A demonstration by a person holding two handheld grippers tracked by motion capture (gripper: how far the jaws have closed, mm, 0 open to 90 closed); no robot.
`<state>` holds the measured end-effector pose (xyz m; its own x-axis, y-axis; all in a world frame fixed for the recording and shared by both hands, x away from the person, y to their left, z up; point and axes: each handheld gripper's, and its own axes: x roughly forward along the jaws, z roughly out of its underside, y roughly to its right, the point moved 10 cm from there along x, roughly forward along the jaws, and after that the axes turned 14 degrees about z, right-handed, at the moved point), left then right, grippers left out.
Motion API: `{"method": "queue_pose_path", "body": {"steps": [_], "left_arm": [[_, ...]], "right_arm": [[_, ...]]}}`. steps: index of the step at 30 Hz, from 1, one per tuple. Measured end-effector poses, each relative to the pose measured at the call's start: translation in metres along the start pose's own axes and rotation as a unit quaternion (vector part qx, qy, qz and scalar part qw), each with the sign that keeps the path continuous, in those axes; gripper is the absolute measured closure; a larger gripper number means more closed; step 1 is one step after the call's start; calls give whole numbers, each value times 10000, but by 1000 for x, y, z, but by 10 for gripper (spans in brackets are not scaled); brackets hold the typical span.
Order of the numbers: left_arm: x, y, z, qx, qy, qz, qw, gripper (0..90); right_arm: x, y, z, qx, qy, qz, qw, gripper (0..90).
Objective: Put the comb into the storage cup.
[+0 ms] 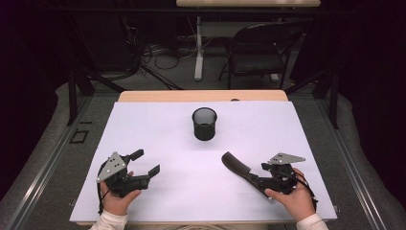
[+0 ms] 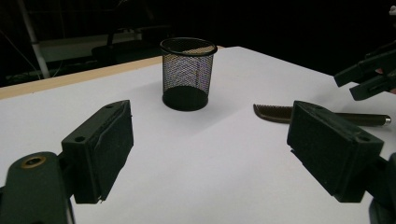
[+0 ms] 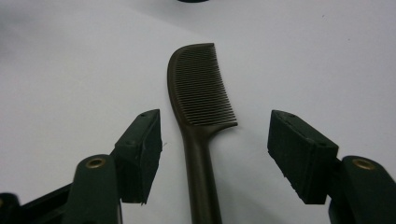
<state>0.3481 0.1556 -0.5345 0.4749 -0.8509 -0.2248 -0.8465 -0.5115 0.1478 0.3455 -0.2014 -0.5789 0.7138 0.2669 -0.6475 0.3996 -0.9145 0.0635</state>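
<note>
We see the comb (image 3: 201, 121) lying flat on the table between our right gripper's (image 3: 215, 154) spread jaws, touching neither pad, teeth end pointing ahead.

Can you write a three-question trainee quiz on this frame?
1. True or false: the comb is clamped between the right gripper fingers.
2. What stands upright on the white sheet beyond the comb?
3. Which is nearer the comb: A the left gripper, or B the right gripper?

Key
1. False: the comb lies flat on the sheet, its handle between open fingers that stand clear of it.
2. A black mesh cup.
3. B.
</note>
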Motion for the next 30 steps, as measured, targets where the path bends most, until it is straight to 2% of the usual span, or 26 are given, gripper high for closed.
{"method": "queue_pose_path", "body": {"steps": [3, 5, 15, 18, 22, 23, 25, 30], "left_arm": [[0, 0, 0, 1, 21, 2, 10000, 146], [0, 0, 0, -13, 24, -4, 10000, 145], [1, 0, 0, -35, 21, -16, 10000, 145], [1, 0, 0, -42, 20, -16, 10000, 145], [1, 0, 1, -45, 8, -14, 10000, 145], [1, 0, 1, -45, 17, -15, 10000, 145], [1, 0, 1, -39, 14, -14, 10000, 145], [1, 0, 1, -30, -7, -9, 10000, 145]], "right_arm": [[-4, 2, -3, -2, -64, -53, 10000, 322], [-5, 4, -4, -126, -131, -72, 9998, 293], [-8, 17, -7, -324, -652, 110, 9973, 198], [-7, 19, -7, -407, -829, 151, 9956, 179], [-3, 20, -4, -583, -1181, 232, 9910, 154], [-3, 20, -4, -583, -1181, 232, 9910, 154], [-2, 17, -3, -704, -1363, 194, 9880, 153], [4, 14, -4, -779, -1447, 199, 9862, 147]]}}
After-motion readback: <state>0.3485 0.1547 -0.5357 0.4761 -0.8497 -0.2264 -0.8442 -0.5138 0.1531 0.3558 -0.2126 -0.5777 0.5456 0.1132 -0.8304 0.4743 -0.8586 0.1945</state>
